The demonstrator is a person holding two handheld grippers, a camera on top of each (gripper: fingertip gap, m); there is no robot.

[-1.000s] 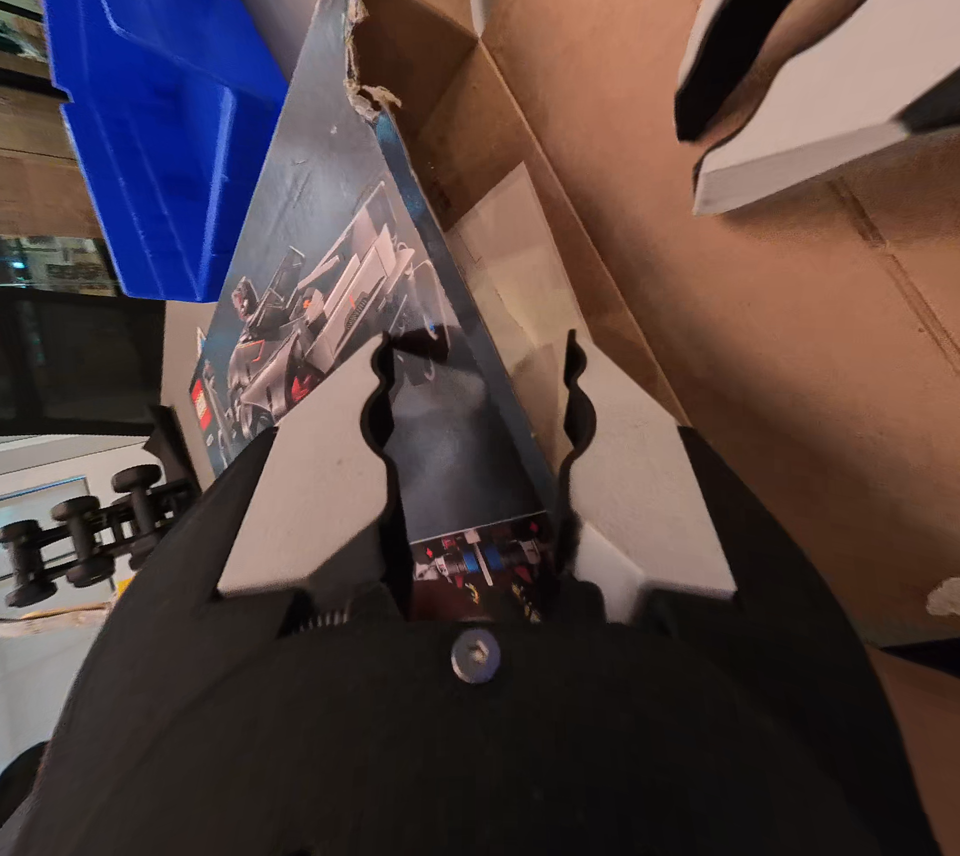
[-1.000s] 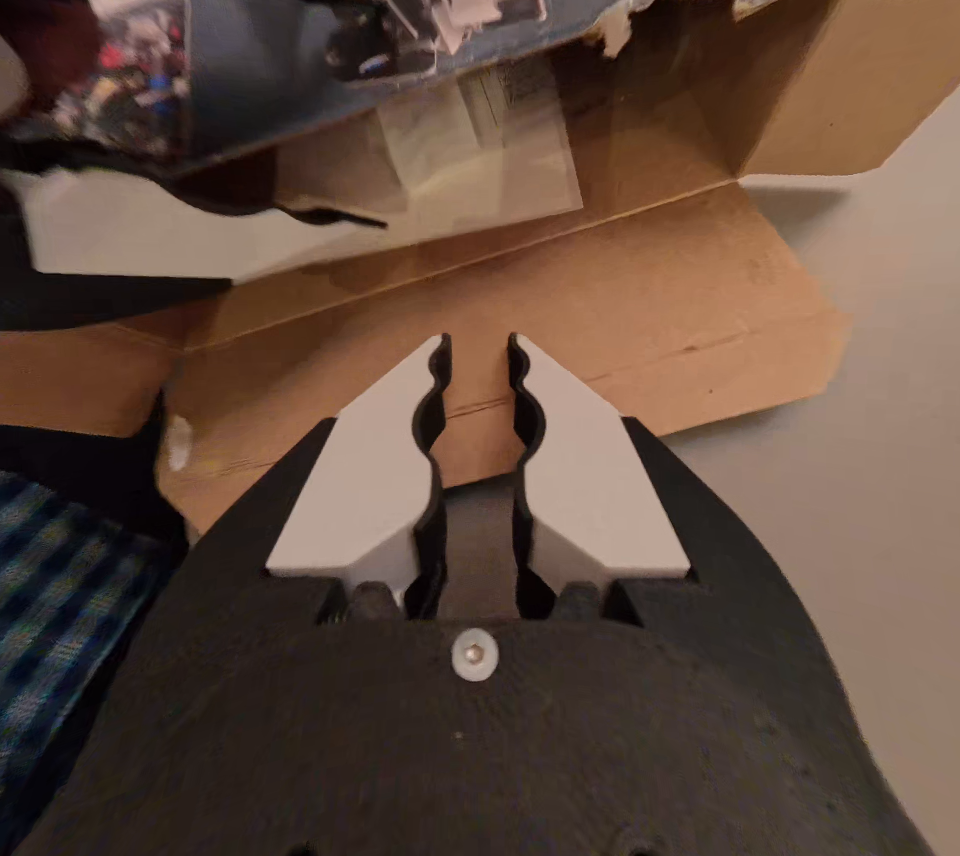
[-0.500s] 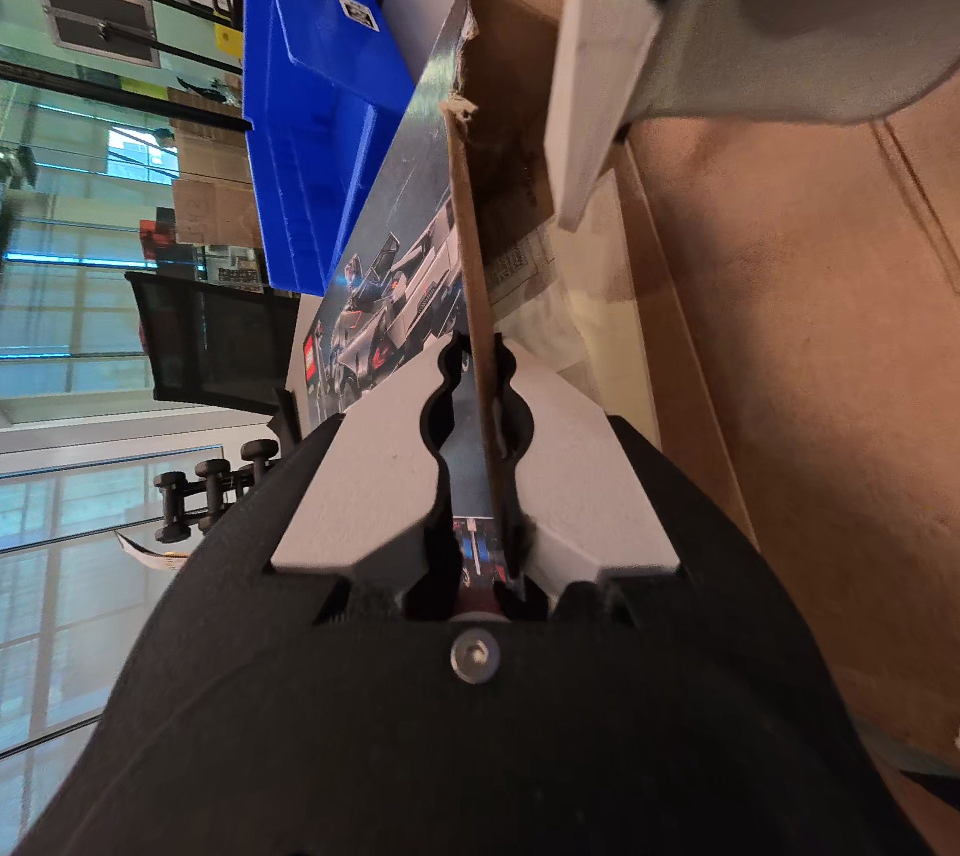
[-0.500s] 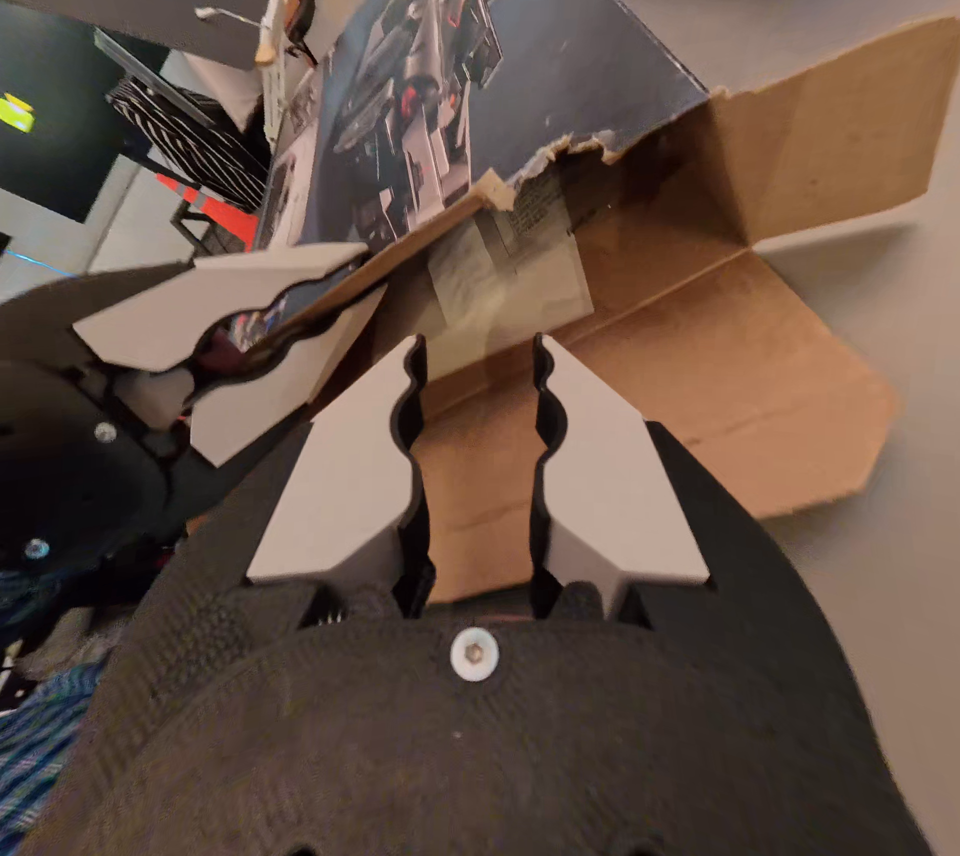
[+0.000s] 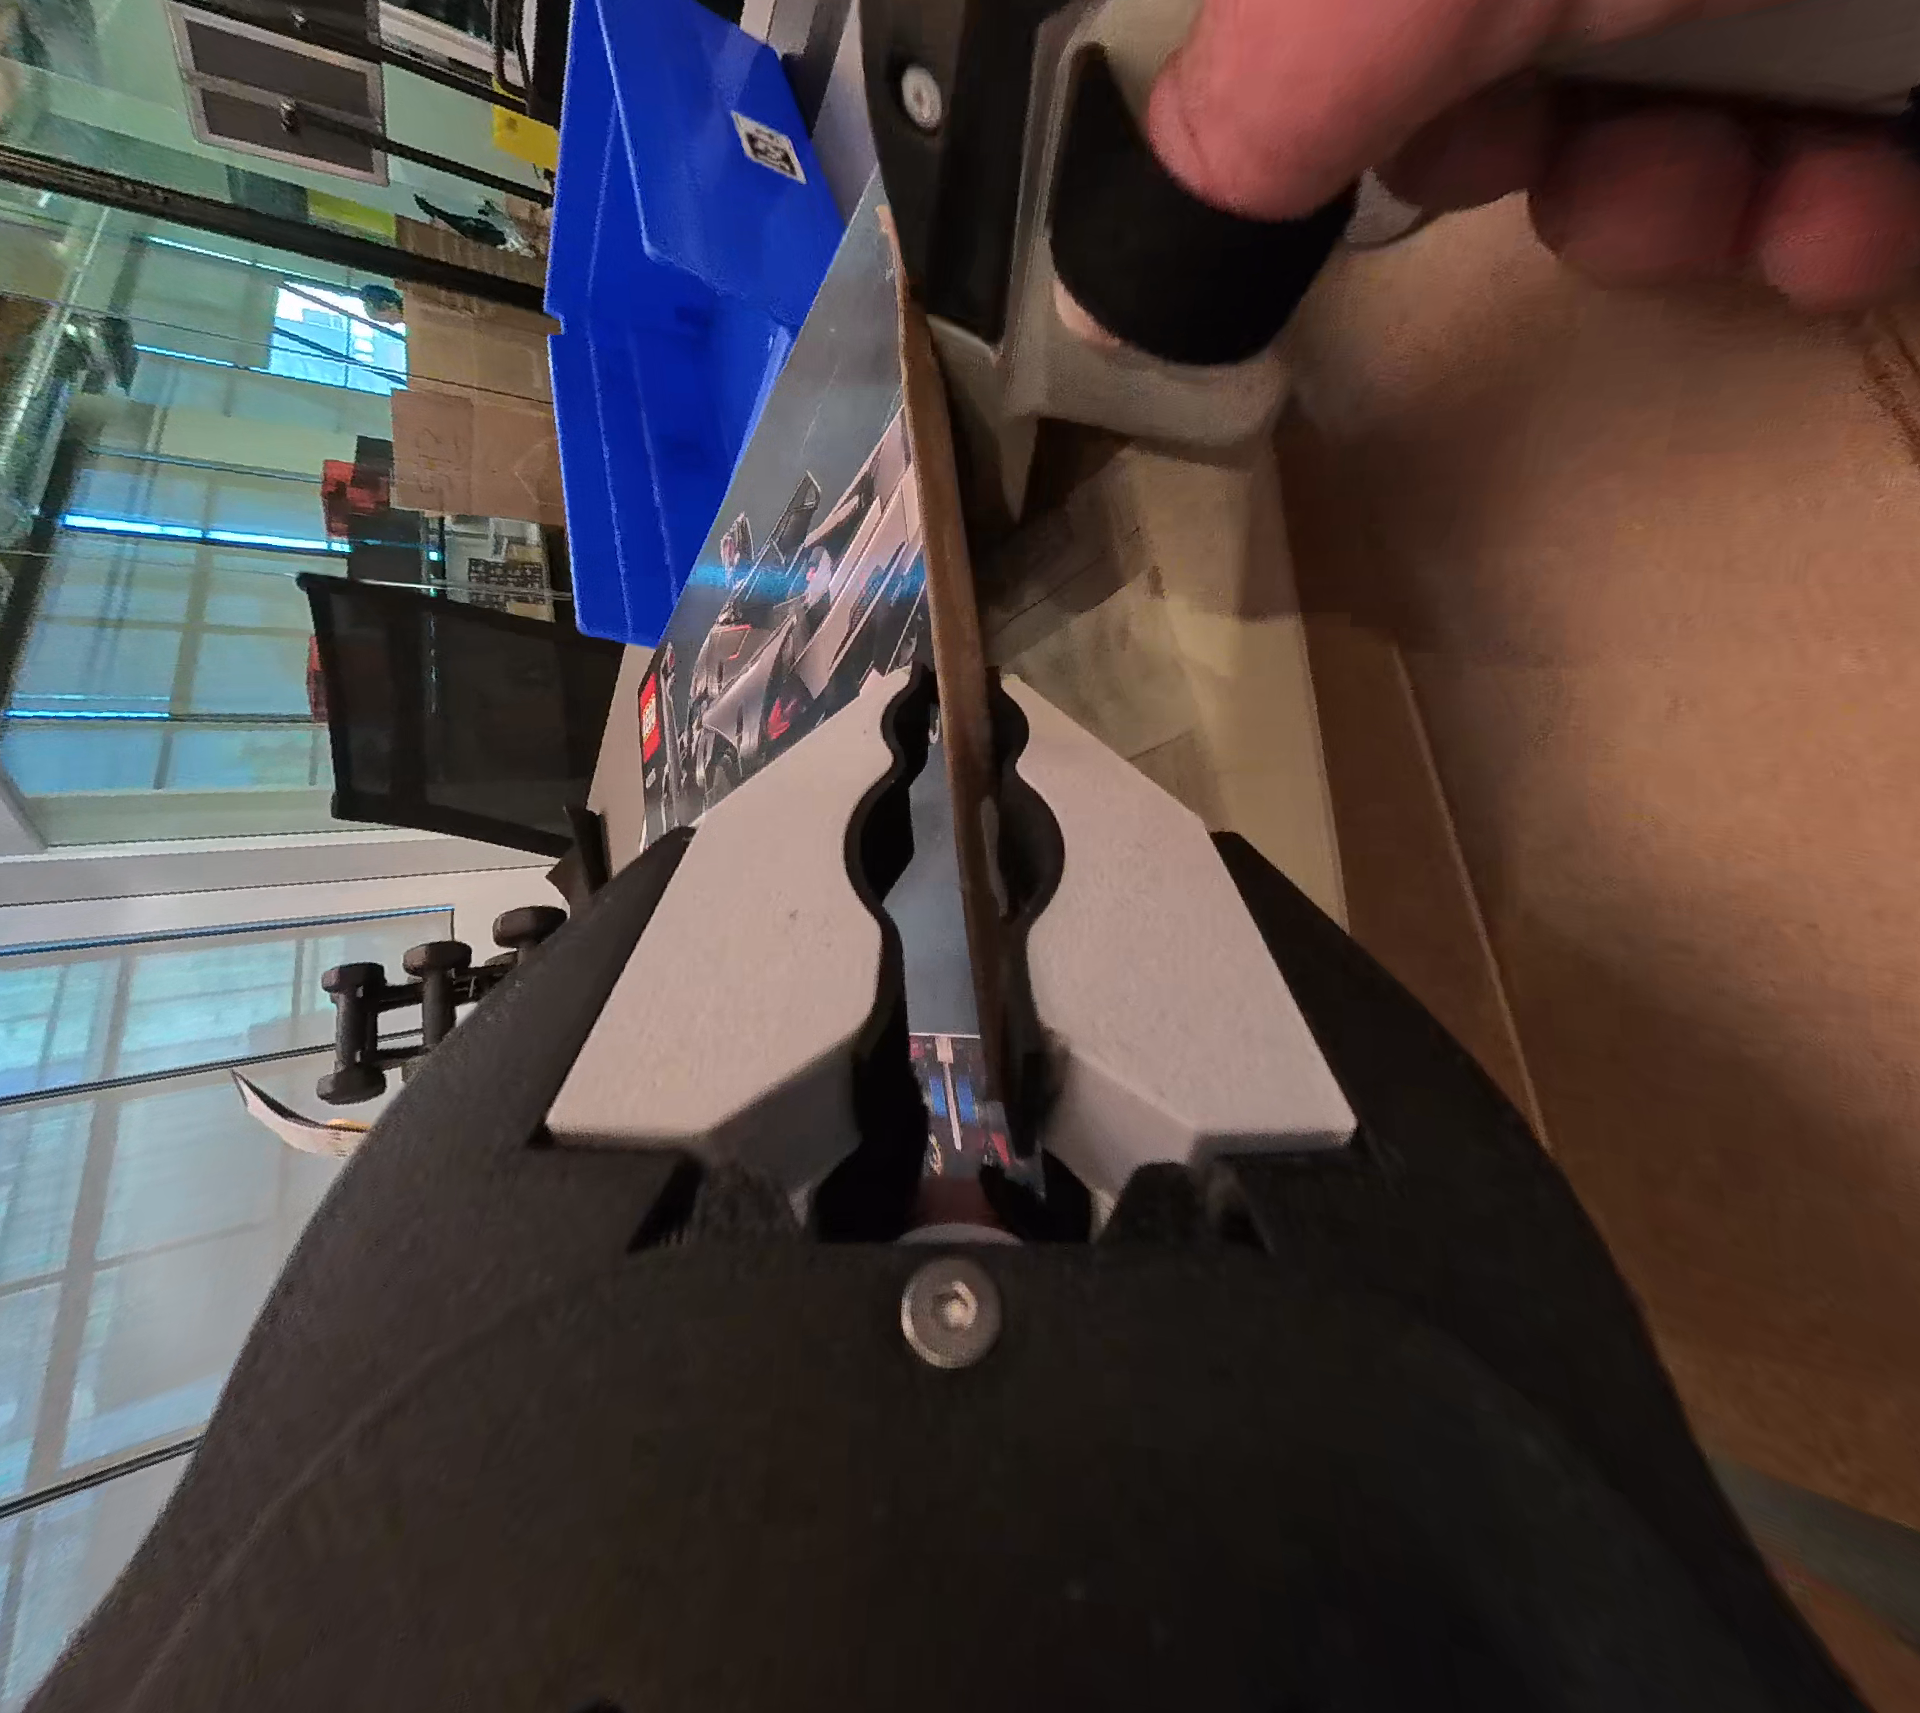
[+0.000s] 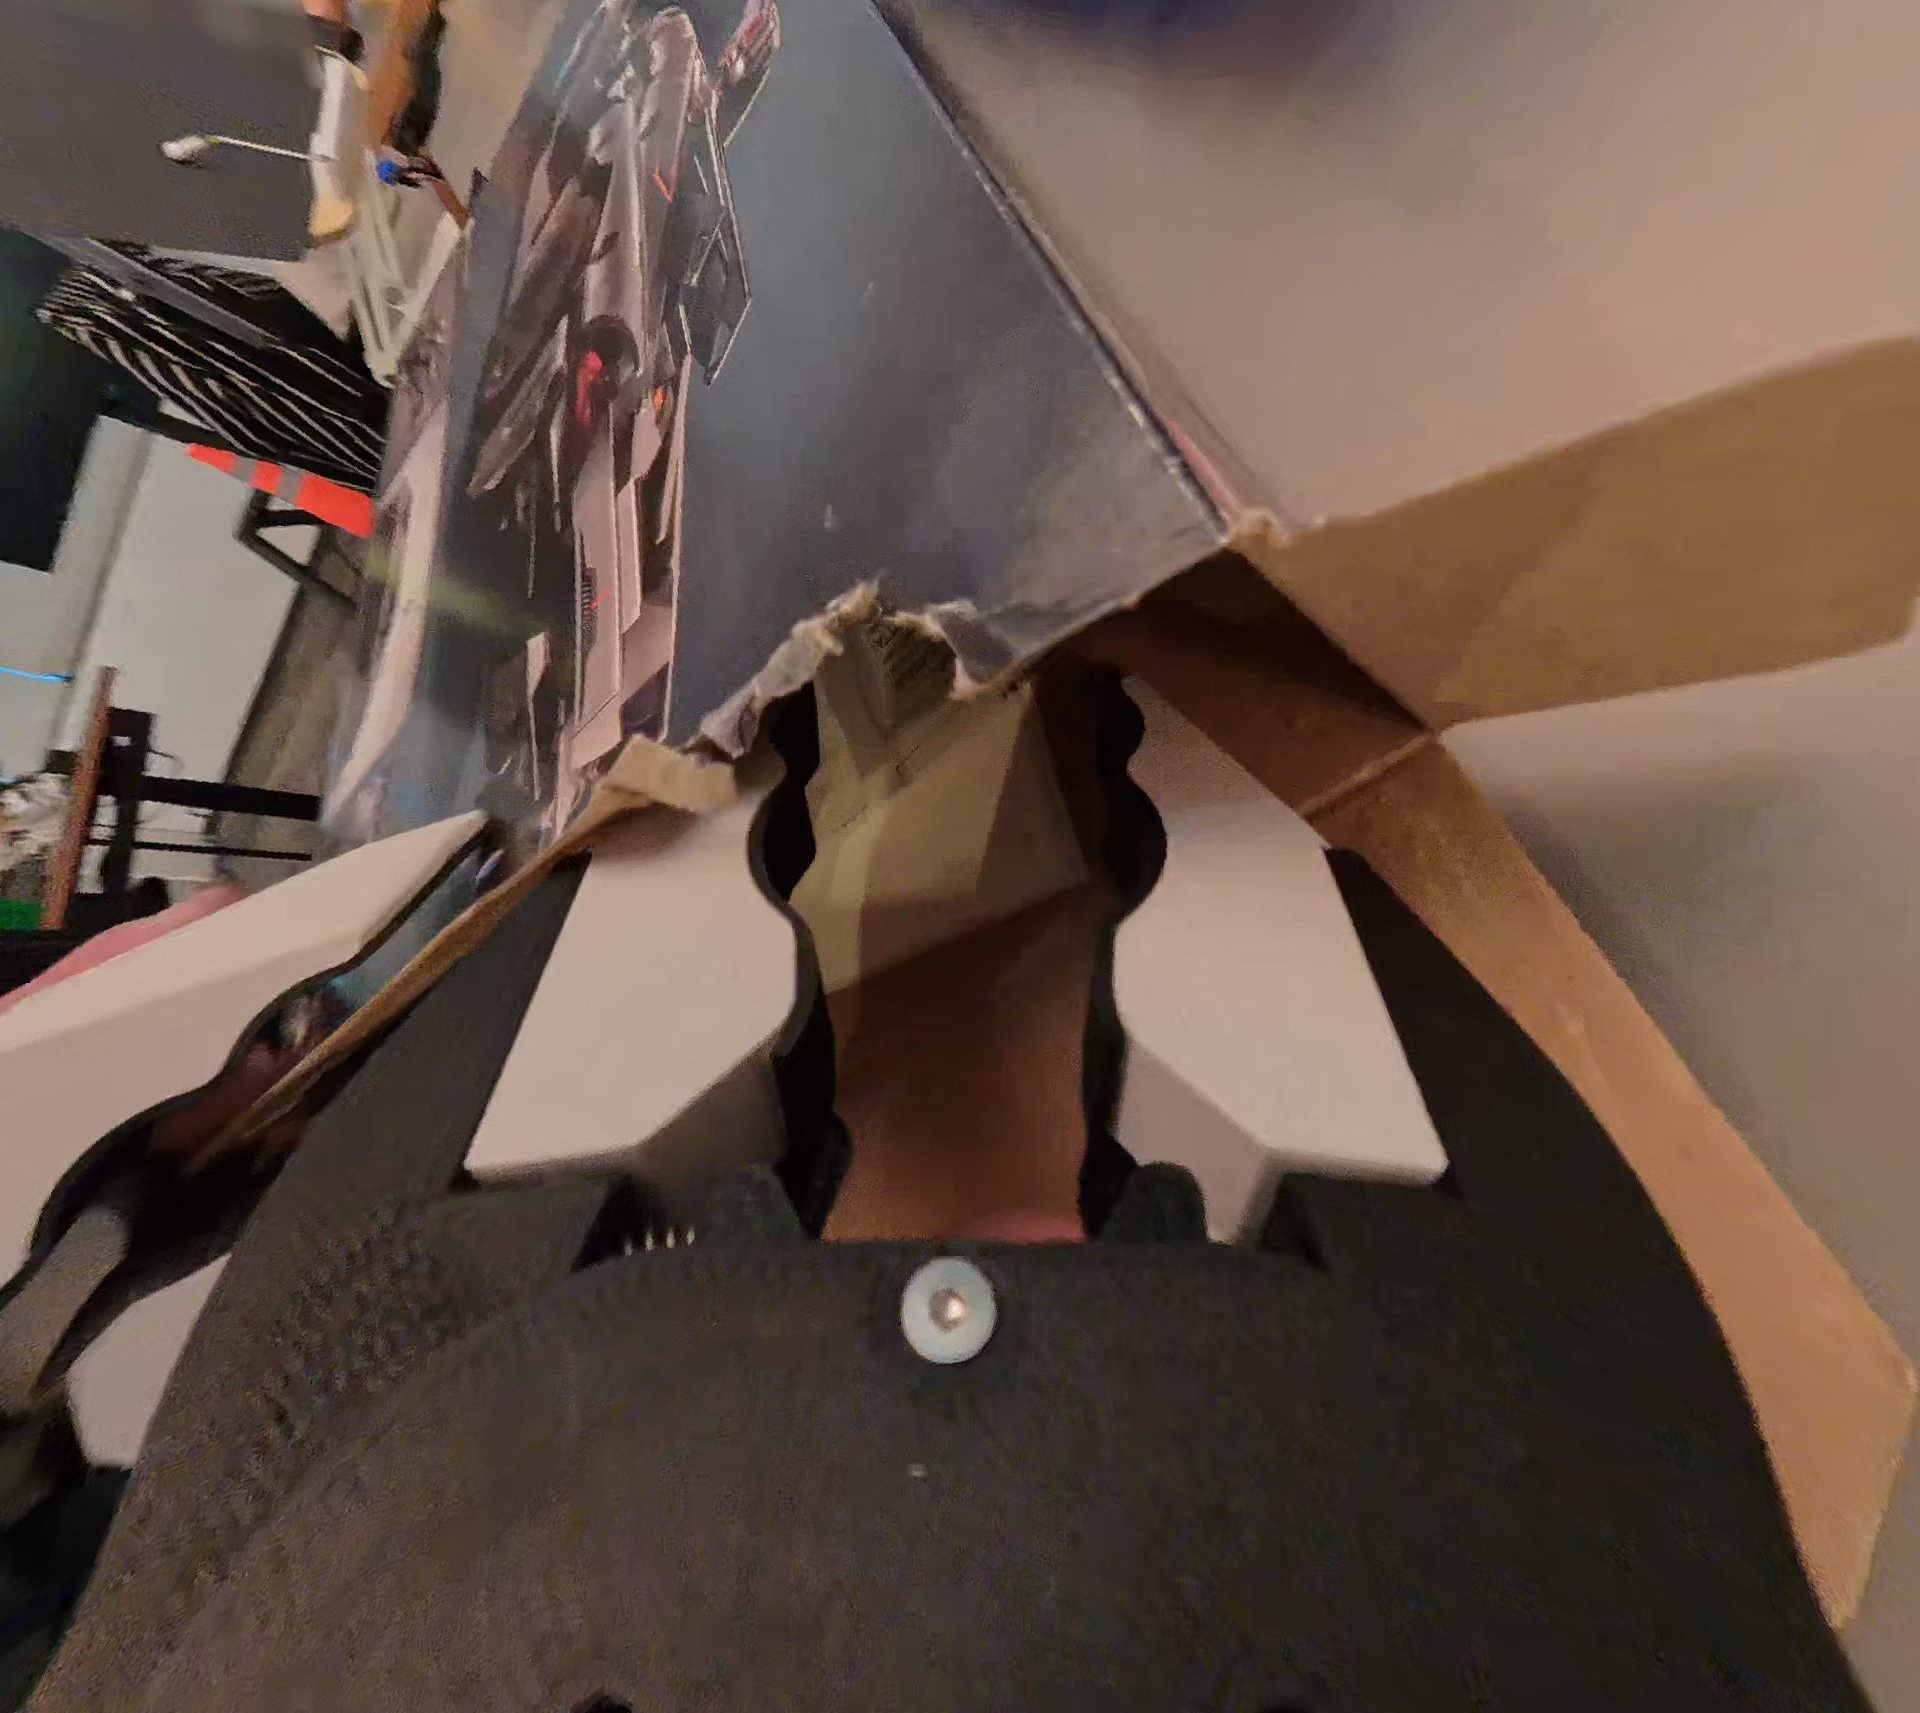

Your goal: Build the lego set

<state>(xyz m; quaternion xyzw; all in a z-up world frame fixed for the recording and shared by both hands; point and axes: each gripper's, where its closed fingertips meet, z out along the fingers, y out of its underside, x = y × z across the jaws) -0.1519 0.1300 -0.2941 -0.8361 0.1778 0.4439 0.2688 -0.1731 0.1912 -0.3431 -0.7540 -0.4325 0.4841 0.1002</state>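
Now | left tool [image 5: 961, 728] clamped on lego box [image 6: 831, 333] top panel | right tool [image 6: 956, 728] wide apart inside box mouth

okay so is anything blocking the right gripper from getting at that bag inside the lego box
Nothing visible does. The left gripper clamps the torn top panel of the lego box and holds it up, so the mouth is open. The right gripper, jaws open, points straight into it, with the pale bag showing between its fingers.
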